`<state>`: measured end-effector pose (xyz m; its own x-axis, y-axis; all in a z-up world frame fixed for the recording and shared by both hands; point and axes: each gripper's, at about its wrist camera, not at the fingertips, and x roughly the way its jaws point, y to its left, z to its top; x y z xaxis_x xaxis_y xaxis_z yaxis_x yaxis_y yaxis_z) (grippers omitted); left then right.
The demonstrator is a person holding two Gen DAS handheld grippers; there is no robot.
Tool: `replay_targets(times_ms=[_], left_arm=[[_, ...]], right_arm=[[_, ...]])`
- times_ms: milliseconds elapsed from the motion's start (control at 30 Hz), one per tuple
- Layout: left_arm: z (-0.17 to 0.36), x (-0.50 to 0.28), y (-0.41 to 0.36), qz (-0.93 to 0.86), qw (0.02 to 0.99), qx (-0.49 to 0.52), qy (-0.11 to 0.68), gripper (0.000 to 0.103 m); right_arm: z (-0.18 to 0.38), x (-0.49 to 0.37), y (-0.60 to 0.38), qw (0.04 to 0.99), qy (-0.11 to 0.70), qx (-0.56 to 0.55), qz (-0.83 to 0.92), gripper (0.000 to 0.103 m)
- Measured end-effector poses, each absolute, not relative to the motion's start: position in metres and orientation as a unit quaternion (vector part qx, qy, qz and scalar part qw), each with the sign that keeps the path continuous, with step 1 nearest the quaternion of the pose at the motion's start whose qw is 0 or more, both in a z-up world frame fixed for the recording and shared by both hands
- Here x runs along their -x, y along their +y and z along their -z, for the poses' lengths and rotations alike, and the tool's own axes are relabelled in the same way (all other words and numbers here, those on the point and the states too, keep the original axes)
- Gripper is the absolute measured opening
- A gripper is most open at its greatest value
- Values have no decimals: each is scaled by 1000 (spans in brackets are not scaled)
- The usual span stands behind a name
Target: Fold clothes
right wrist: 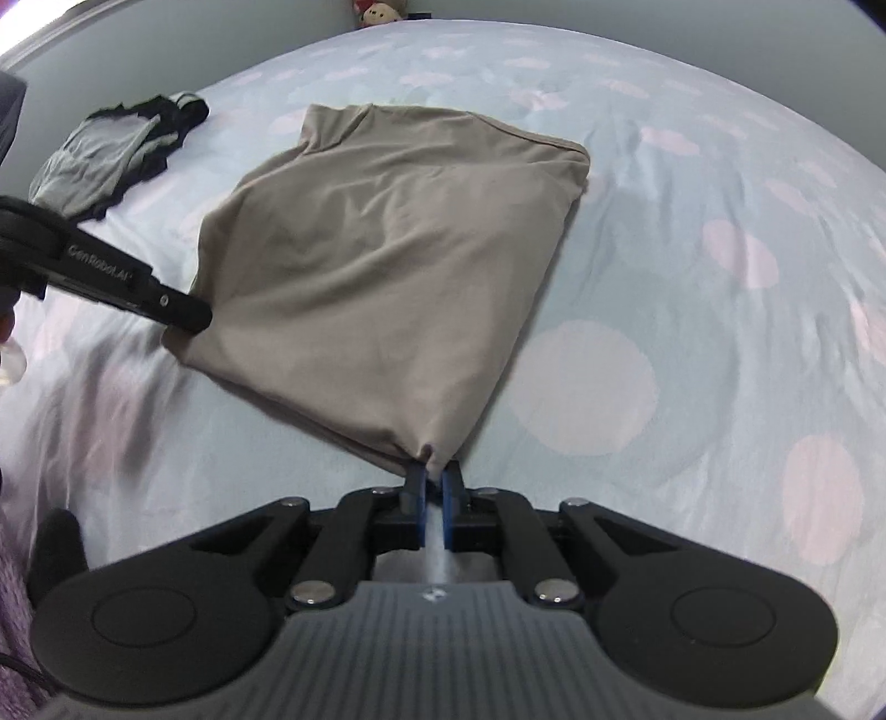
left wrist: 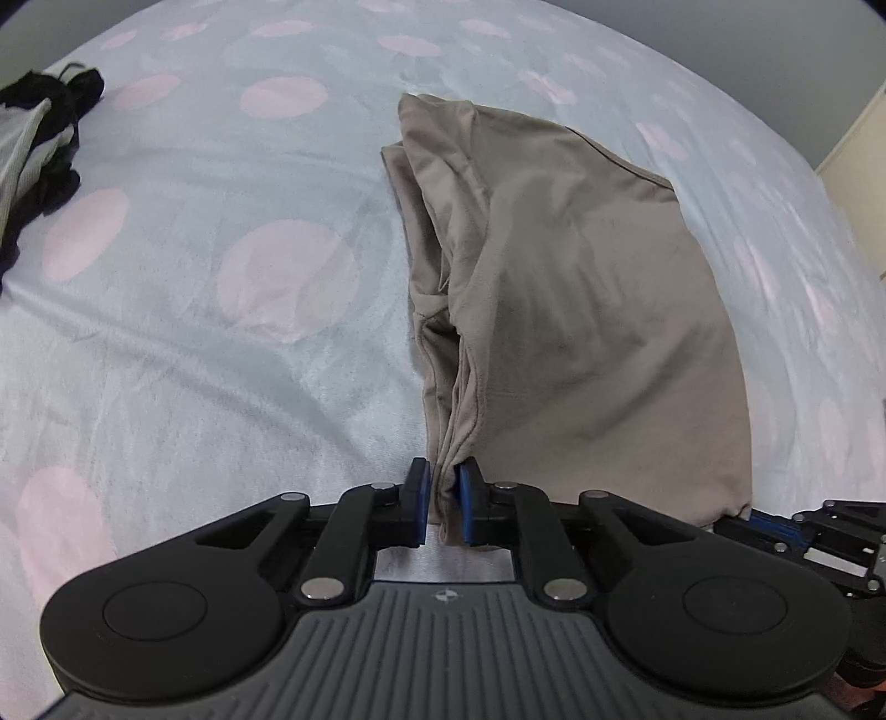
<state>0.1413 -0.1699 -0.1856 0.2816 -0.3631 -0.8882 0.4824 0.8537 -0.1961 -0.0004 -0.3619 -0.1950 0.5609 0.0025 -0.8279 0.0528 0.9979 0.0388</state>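
I have both tongs pinched on the near edge of the shirt (left wrist: 581,288), a taupe garment already folded over on itself and lying on the sheet (left wrist: 194,332), which is pale blue with pink dots. In the left wrist view the left gripper (left wrist: 443,501) sits at 6 o'clock, its blue pads narrow with a bunched stack of cloth layers clamped between them; the shirt runs up from there toward 12 o'clock, its layered edge on the left and its smooth face spreading to 2 o'clock. At 4 o'clock in that view I see part of the other tool by the shirt's near right corner. In the right wrist view the right gripper (right wrist: 434,484) is also at 6 o'clock, pads nearly together, nipping a small gathered corner of the shirt, which fans out toward 11 o'clock. The left tool comes in from 9 o'clock there, its tip at the shirt's left corner. A grey and black garment (right wrist: 111,160) lies crumpled at 10 o'clock, well apart from the shirt. A small plush toy (right wrist: 379,11) sits at 12 o'clock beyond the bed.
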Motion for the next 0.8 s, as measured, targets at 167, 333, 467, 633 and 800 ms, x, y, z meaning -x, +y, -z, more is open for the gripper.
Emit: replay_targets(times_ms=[167, 333, 467, 633, 800], left_arm=[[174, -139, -155, 236, 819, -38, 522, 15], [159, -139, -140, 239, 834, 16, 497, 32], [150, -134, -142, 267, 837, 28, 477, 56], [163, -137, -154, 279, 817, 12, 504, 60], [181, -145, -156, 259, 805, 16, 534, 60]], right_arm=[[192, 6, -367, 878, 478, -33, 21, 1], [182, 18, -380, 883, 462, -66, 46, 6], [175, 23, -395, 889, 437, -119, 64, 27], [174, 11, -405, 886, 420, -179, 73, 44], [185, -8, -404, 877, 430, -202, 68, 50]])
